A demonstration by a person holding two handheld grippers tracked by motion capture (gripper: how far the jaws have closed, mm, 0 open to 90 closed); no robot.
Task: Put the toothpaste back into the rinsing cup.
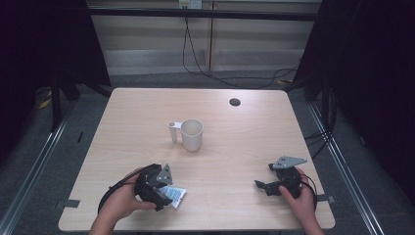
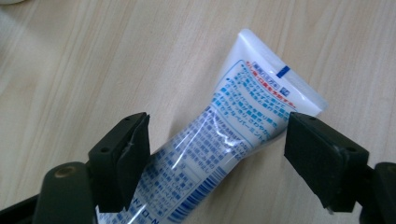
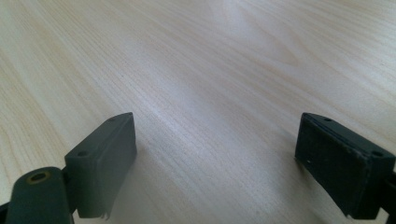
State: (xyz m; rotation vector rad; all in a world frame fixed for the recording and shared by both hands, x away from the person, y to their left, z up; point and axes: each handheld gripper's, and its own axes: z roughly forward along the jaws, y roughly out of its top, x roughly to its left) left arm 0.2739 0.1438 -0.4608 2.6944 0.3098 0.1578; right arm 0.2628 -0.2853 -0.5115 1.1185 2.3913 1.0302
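Here the wooden table (image 1: 244,147) spreads pale across the high view, with a small dark round hole (image 1: 235,102) near its far edge. Around the middle stands a white cup (image 1: 192,134), upright, its handle turned to the left of that view. Near the front edge the left gripper (image 1: 169,193) hangs over a white tube (image 2: 219,140) printed in blue, which lies flat on the wood. In the left gripper view the tube runs slantwise between the jaws; these stand apart, one close against its side, the other just clear of its crimped end. The right gripper (image 1: 262,186) rests near the front right of the table, its jaws wide apart over bare wood, well away from the cup.
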